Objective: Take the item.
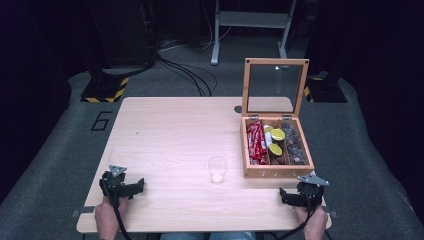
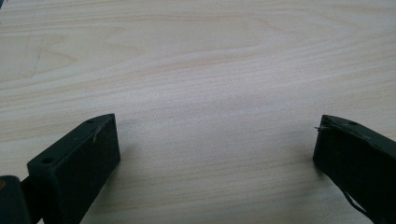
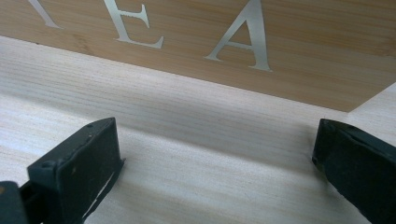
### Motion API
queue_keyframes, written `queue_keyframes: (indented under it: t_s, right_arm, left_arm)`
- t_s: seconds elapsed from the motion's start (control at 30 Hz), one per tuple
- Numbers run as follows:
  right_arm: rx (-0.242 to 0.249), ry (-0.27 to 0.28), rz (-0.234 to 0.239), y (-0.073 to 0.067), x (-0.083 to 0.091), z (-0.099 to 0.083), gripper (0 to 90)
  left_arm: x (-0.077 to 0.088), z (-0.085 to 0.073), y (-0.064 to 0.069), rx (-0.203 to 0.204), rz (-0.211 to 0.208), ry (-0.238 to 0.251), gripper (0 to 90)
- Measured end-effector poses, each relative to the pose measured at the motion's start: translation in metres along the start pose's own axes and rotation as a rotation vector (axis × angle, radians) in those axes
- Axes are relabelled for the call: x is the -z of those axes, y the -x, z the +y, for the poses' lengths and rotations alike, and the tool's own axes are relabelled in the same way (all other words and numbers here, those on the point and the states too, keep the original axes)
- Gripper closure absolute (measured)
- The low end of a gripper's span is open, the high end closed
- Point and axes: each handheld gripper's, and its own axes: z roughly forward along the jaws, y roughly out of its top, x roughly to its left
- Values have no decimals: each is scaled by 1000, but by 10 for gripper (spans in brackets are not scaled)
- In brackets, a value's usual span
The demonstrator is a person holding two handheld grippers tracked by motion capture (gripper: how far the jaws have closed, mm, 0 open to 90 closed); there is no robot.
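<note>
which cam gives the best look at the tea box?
High view: the whole tea box, lid up, packets and capsules in its compartments. Right gripper view shows just its front wall with the lettering, close up. Left gripper view faces bare table.

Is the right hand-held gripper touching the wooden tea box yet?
Apart. In the right gripper view, a strip of bare table lies between the open jaws of the right hand-held gripper and the front wall of the wooden tea box.

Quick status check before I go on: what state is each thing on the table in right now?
Tea box: lid up, compartments filled.
Clear cup: upright, apart from the box.
Left gripper: open, nothing between the jaws, over bare table.
Right gripper: open, nothing between the jaws, facing the box front.
</note>
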Motion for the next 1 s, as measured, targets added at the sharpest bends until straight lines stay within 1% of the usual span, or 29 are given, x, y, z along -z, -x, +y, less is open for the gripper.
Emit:
queue_keyframes:
  t_s: [0.5,0.67,0.77,0.9,0.93,1.0]
  right_arm:
    - [4,1,1,0,0,0,1]
    - [13,2,6,1,0,1,5]
    - [20,-6,9,1,0,1,4]
    - [13,-15,12,1,-1,3,0]
    - [21,-20,11,1,-1,3,0]
    - [14,-21,9,1,0,4,2]
  left_arm:
    - [0,0,0,0,0,0,3]
    - [0,0,0,0,0,0,3]
    - [0,0,0,0,0,0,3]
    - [0,0,0,1,0,0,3]
    - [0,0,0,1,0,0,3]
    - [0,0,0,1,0,0,3]
